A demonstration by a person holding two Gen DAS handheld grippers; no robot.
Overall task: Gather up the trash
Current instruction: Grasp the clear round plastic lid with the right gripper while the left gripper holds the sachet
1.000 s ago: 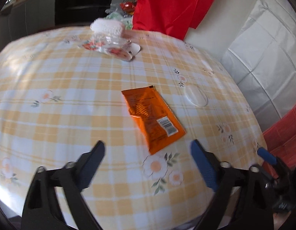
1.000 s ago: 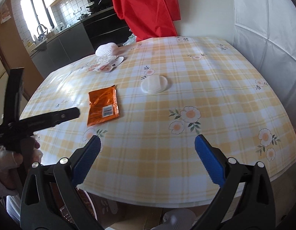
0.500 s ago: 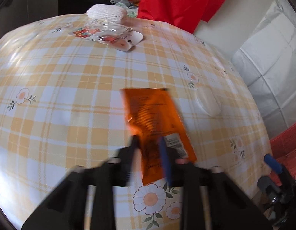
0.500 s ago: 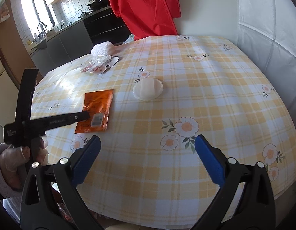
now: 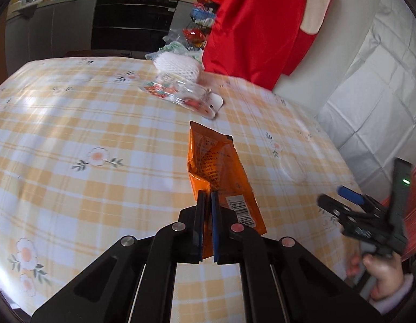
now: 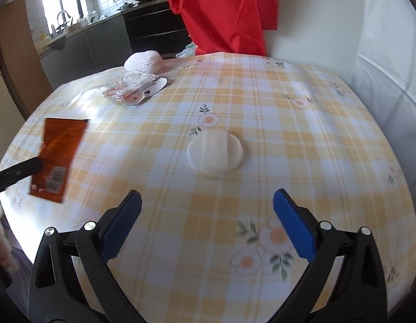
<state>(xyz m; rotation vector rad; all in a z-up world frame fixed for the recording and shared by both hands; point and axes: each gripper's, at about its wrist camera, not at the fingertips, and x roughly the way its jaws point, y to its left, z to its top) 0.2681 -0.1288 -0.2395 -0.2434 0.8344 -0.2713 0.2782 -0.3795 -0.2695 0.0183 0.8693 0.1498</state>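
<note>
Left wrist view: at lower centre, the left gripper (image 5: pixel 207 199) has its 2 blue-padded jaws pressed together on the near edge of a crumpled orange foil snack wrapper with a barcode (image 5: pixel 217 173). The wrapper rises from the pinch toward the middle of the frame, above a table covered in a yellow-and-white checked cloth with daisies (image 5: pixel 73 140). Toward the upper centre lies a clear plastic blister pack with red print (image 5: pixel 181 94), and just behind it a white foam mesh fruit sleeve (image 5: pixel 178 64). At the upper right hangs a red cloth (image 5: pixel 259 24). At the far right edge, a hand holds the right gripper (image 5: pixel 350 196) beyond the table's edge.

Right wrist view: at the left edge, the orange wrapper (image 6: pixel 58 158) hangs clear of the cloth, pinched by the black tip of the left gripper (image 6: pixel 37 164). At upper left sit the blister pack (image 6: pixel 132 91) and the foam sleeve (image 6: pixel 143 60). At centre, a round flat white plastic lid (image 6: pixel 214 153) lies on the cloth. Along the bottom, the right gripper (image 6: pixel 206 202) has its 2 blue jaws spread wide, holding nothing, with the lid just beyond them.
</note>
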